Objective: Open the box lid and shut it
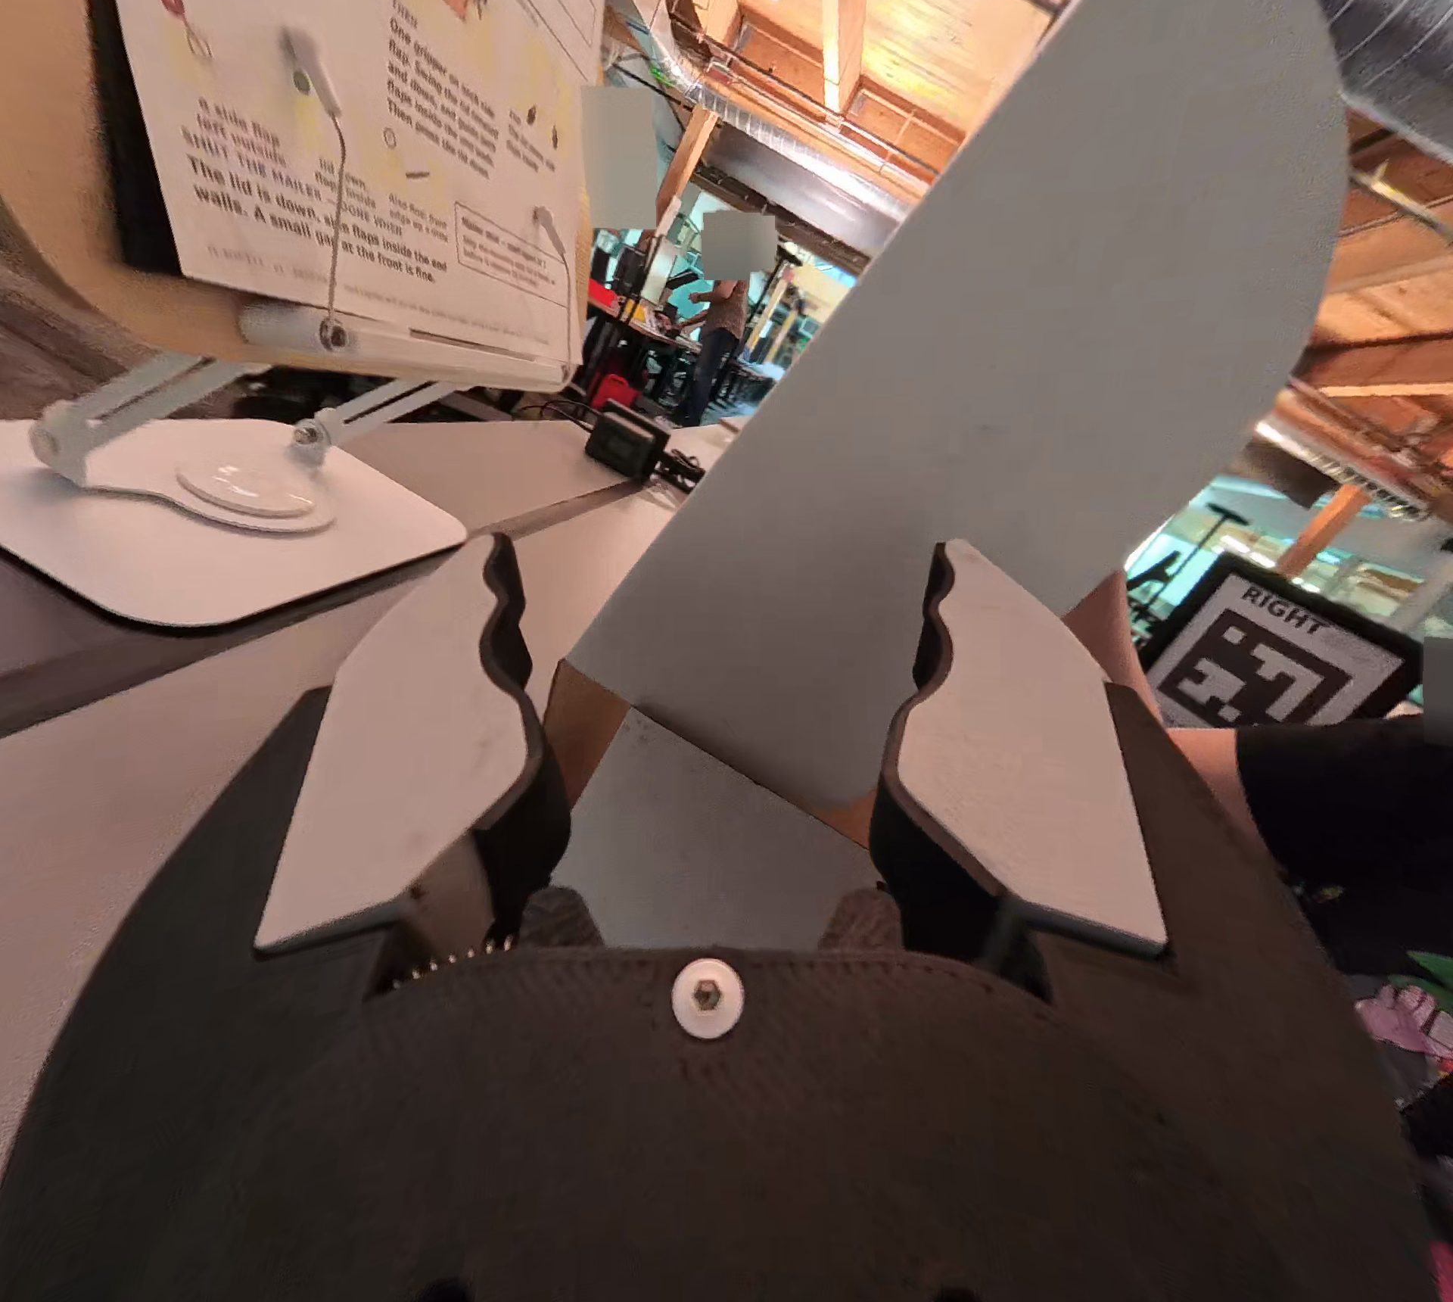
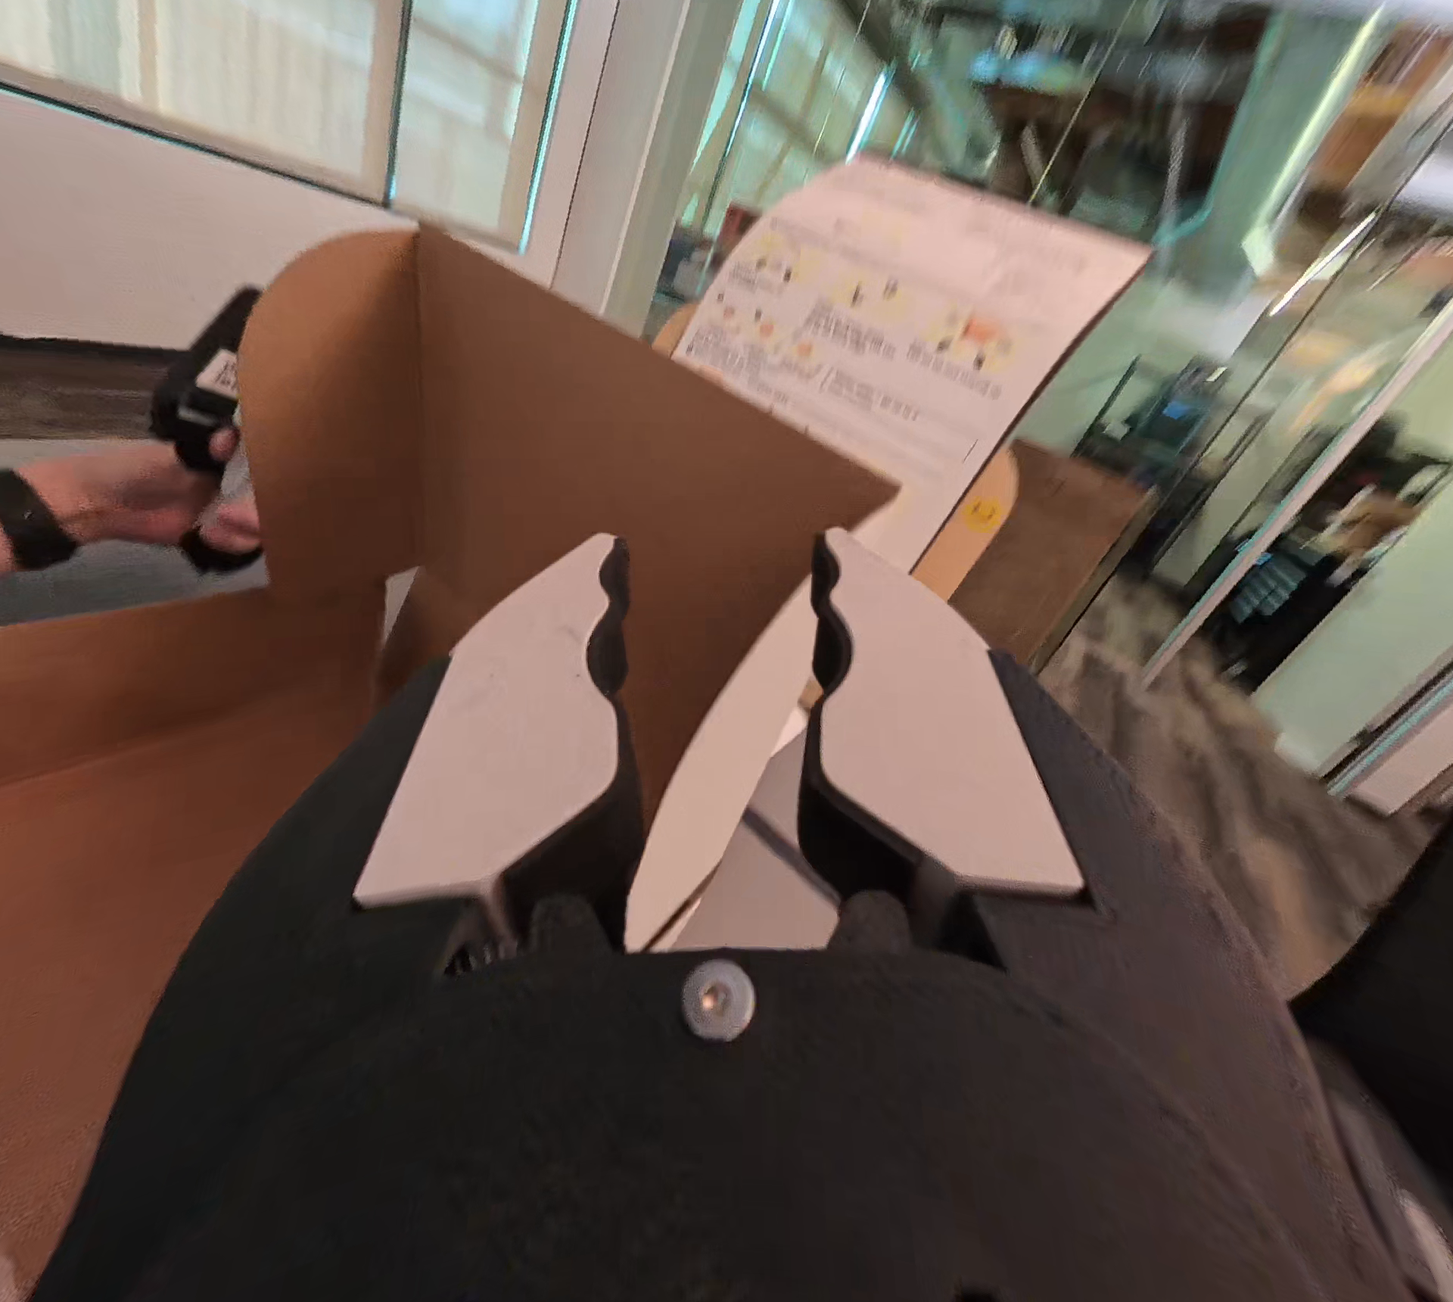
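Left wrist view: left gripper (image 1: 719, 604) fingers spread wide, holding nothing. The box lid's side flap (image 1: 1022, 352), pale grey face, rises tilted between and beyond the fingertips; its lower fold sits in the gap, brown cardboard edge showing, no pad seen touching it. Printed sheet on a white stand (image 1: 196, 509) at upper left, on the grey table (image 1: 141, 832).

Right wrist view: right gripper (image 2: 719, 600) fingers partly apart. A pale flap (image 2: 708, 792) passes edge-on through the gap, nearer the right finger; clamped or not, cannot tell. Brown box lid (image 2: 550, 415) stands upright just beyond the tips. Far left, a hand (image 2: 141, 501) holds the other gripper behind the lid's rounded flap.
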A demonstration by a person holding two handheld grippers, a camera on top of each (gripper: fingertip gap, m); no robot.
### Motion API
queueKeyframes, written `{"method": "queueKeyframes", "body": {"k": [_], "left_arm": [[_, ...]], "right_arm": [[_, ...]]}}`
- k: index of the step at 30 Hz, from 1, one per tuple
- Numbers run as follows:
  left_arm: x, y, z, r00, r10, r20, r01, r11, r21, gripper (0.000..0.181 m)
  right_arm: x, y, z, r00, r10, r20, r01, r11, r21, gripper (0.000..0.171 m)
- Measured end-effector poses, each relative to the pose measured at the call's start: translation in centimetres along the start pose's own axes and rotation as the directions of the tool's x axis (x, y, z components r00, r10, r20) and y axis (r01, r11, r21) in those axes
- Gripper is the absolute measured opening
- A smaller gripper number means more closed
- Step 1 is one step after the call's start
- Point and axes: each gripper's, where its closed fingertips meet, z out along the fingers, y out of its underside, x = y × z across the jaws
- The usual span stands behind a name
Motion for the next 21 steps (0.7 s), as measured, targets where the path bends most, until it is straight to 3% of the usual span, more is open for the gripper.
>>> {"method": "queueKeyframes", "body": {"k": [4,8,11,17,21], "left_arm": [[-0.6,1.2,0.7,1.0,0.018,-0.012,-0.018,0.999,-0.029,0.101],[-1.0,1.5,0.7,0.998,0.001,-0.06,-0.002,1.0,-0.02,0.104],[-1.7,1.7,0.6,0.998,-0.003,-0.067,0.0,0.999,-0.039,0.107],[-1.1,1.0,0.4,0.996,0.003,-0.084,-0.004,1.0,-0.008,0.111],[1.2,-1.3,-0.1,0.997,0.071,-0.032,-0.071,0.997,0.024,0.113]], "right_arm": [[-1.8,-2.8,-0.4,0.998,-0.049,-0.033,0.051,0.997,0.063,0.042],[-6.2,-4.6,0.1,0.979,0.111,0.171,-0.127,0.988,0.09,0.039],[-9.8,-4.3,0.9,0.949,0.171,0.266,-0.185,0.982,0.03,0.038],[-16.9,1.1,3.0,0.94,0.163,0.301,-0.12,0.98,-0.156,0.037],[-18.7,6.3,4.0,0.951,0.203,0.231,-0.137,0.952,-0.273,0.033]]}}
